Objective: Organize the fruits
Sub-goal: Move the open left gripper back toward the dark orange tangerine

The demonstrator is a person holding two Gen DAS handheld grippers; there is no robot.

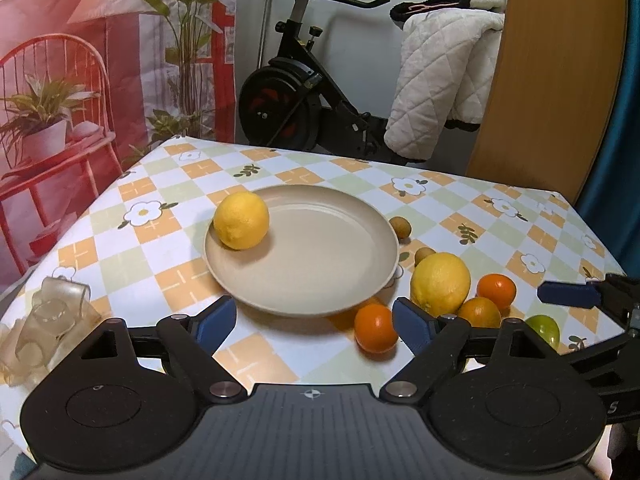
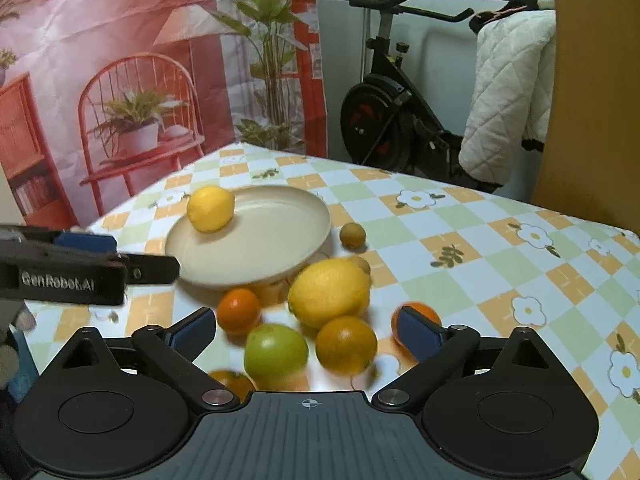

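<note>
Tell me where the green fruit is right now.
In the right wrist view the round green fruit lies on the checked tablecloth between the open right gripper fingers, beside an orange, below the large yellow lemon.

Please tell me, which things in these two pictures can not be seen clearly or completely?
- Orange fruit, right wrist view: mostly hidden behind the right gripper's body.
- Green fruit, left wrist view: partly covered by the left gripper's frame.
- Small brown fruits: too small to identify.
- Clear glass item, left wrist view: shape unclear.
</note>
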